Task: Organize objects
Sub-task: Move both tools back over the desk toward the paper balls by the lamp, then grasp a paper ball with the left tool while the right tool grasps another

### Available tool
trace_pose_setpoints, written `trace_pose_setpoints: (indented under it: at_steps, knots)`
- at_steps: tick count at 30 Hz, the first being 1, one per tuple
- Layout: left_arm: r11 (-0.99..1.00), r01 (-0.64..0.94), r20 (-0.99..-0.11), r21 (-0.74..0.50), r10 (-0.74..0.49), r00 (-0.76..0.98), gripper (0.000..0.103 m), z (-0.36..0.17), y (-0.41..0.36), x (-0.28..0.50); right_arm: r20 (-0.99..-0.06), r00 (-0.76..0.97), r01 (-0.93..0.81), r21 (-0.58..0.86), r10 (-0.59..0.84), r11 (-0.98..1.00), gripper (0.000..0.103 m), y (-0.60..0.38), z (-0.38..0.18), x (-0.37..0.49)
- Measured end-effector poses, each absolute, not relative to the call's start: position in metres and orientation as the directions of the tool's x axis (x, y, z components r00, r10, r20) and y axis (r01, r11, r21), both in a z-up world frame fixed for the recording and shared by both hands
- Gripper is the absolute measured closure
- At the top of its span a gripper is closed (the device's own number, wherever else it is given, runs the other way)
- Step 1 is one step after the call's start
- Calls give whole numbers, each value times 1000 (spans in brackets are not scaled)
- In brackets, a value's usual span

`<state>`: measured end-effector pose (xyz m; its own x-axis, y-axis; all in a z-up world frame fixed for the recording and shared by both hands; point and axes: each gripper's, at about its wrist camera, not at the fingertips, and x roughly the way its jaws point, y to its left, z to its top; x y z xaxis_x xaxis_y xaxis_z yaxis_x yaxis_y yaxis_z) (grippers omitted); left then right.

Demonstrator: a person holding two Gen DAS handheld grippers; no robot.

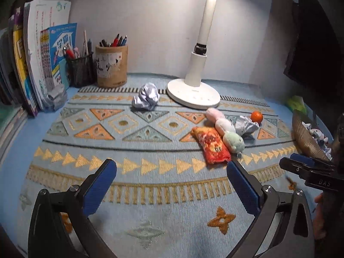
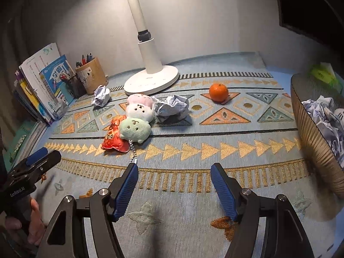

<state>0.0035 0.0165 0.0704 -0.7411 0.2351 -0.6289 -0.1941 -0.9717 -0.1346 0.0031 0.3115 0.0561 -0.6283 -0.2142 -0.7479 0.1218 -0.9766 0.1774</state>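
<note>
A three-ball plush toy [image 1: 224, 128] [image 2: 137, 118] in pink, white and green lies mid-mat beside a red-orange plush pouch [image 1: 211, 145] [image 2: 112, 136]. A crumpled paper ball [image 1: 246, 124] [image 2: 173, 107] touches the plush, and another paper ball [image 1: 146, 96] [image 2: 101, 95] lies near the lamp. A tangerine [image 1: 257, 116] [image 2: 218, 92] sits further right. My left gripper [image 1: 172, 171] is open and empty above the mat's front. My right gripper [image 2: 174, 171] is open and empty, just short of the plush's bead chain [image 2: 133, 152].
A white desk lamp [image 1: 193, 90] [image 2: 150, 79] stands at the back. Pen holders [image 1: 111, 66] [image 2: 91, 75] and upright books [image 1: 43, 64] [image 2: 43, 86] fill the back left. A ribbed basket [image 1: 307, 137] [image 2: 314, 133] holding crumpled paper stands at the right edge.
</note>
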Motion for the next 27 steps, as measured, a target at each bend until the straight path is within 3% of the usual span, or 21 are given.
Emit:
trace_pose_setpoints:
  at_steps: [5,17,19,21,23,24,25,27]
  knots:
    - [-970,-227,-599,-84,232,-766,1,101,12,-46,-752,-619,116,196,-225,-974,35,306,68,-42]
    - [-980,-172,-701,-104,195,-687,3,36,21,-190,-752,-609,121,225,-251,-967,35,298,28,-114]
    - [-982,-165,-716,-96,184,-673,14,29,26,-199,-755,-609,121,217,-245,-969,36,297,25,-116]
    - [-982,-166,-730,-93,181,-659,20,24,29,-203,-746,-607,134,242,-273,-961,44,298,24,-116]
    - [-986,-156,-732,-66,154,-663,35,23,32,-203,-742,-621,128,222,-253,-967,46,297,25,-115]
    - [-985,-160,-734,-69,159,-660,51,22,33,-203,-740,-624,132,218,-252,-967,47,296,25,-114]
    - [-984,-162,-737,-68,159,-657,56,22,33,-203,-736,-627,137,219,-256,-966,49,295,26,-114]
    - [-985,-161,-724,-66,158,-672,59,24,32,-199,-725,-639,145,214,-257,-966,50,295,29,-111]
